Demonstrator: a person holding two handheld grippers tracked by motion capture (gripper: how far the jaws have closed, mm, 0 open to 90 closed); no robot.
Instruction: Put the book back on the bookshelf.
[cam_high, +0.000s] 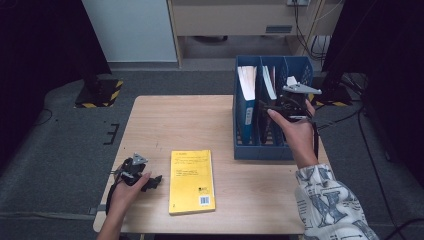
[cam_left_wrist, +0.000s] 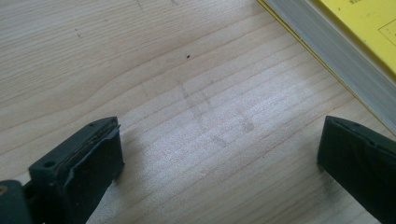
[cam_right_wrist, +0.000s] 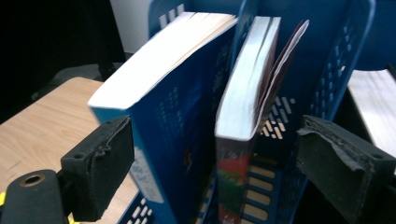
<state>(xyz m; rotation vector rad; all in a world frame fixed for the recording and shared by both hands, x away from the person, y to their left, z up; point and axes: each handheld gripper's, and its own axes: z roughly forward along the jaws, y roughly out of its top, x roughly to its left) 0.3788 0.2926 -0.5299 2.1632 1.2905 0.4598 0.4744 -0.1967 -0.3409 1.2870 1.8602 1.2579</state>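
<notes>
In the blue file rack (cam_right_wrist: 343, 51) at the table's far right, two books stand upright: a thick blue book (cam_right_wrist: 175, 105) in the left slot and a thinner book (cam_right_wrist: 247, 93) with a loose red cover in the middle one. The right gripper (cam_right_wrist: 210, 161) hangs before them, jaws spread wide and empty, straddling both spines and the divider. Closing here could pinch the divider or crease that flapping cover. The left gripper (cam_left_wrist: 219, 163) rests gaping on the table (cam_left_wrist: 140, 70) beside the yellow book (cam_high: 191, 180).
</notes>
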